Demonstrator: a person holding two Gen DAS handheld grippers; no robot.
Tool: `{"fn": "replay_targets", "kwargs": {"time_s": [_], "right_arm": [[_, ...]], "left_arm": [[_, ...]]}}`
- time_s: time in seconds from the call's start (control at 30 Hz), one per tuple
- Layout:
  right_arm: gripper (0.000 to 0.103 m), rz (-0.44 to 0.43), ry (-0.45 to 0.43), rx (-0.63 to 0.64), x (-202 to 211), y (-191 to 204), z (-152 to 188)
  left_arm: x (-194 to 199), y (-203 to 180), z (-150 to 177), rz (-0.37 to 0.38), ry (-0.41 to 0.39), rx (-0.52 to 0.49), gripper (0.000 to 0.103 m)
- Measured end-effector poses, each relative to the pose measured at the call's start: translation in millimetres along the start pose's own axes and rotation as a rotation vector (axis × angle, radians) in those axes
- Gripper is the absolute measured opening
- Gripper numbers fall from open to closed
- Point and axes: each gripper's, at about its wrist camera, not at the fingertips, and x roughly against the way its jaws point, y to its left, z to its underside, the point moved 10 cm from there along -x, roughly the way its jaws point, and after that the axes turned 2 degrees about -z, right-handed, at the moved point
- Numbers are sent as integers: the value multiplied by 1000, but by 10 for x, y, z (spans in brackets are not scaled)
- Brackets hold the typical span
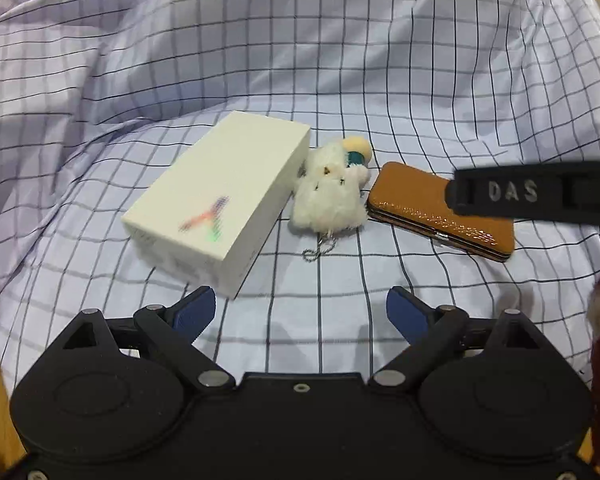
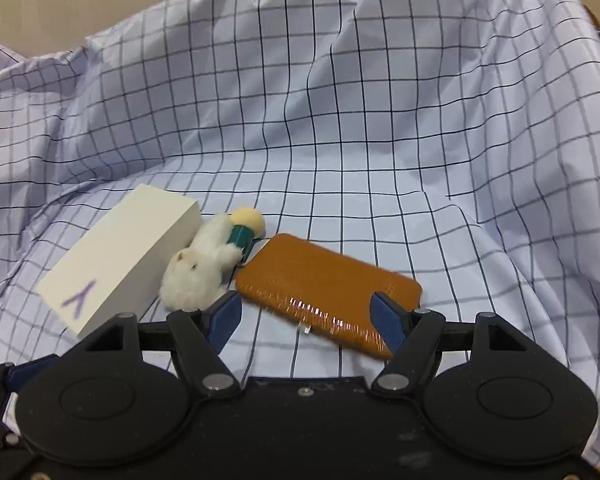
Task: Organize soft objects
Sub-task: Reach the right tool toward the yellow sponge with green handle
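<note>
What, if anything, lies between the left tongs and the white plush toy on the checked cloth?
Nothing visible. In the left wrist view only bare checked cloth lies between the open left tongs and the white plush toy. The white box touches the toy on one side; the brown case lies close on the other.

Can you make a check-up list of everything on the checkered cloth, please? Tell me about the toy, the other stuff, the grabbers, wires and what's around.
Surface: wrinkled checkered cloth, bunched up at the back.
Job's things: fluffy white toy with a keychain, lying between the box and the case.
Clutter: white box; brown case, closed.
Grippers: left gripper open, empty; right gripper open, hovering above the case.
Cables: nothing seen.
Surroundings: beige wall behind.
</note>
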Motion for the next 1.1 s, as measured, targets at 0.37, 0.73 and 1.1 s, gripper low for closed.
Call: {"fn": "replay_targets", "kwargs": {"time_s": [0.37,0.73,1.1], "right_arm": [[71,-16,43,62,-796,143,-514],[74,9,93,155,-1477,336,-640],[74,155,31,72,-1513,-208,-939]], "left_arm": [[-485,-103,43,42,106,4,89],[-569,-104,65,56,130,10,97],[-579,-109,63,74,125,19,98]]}}
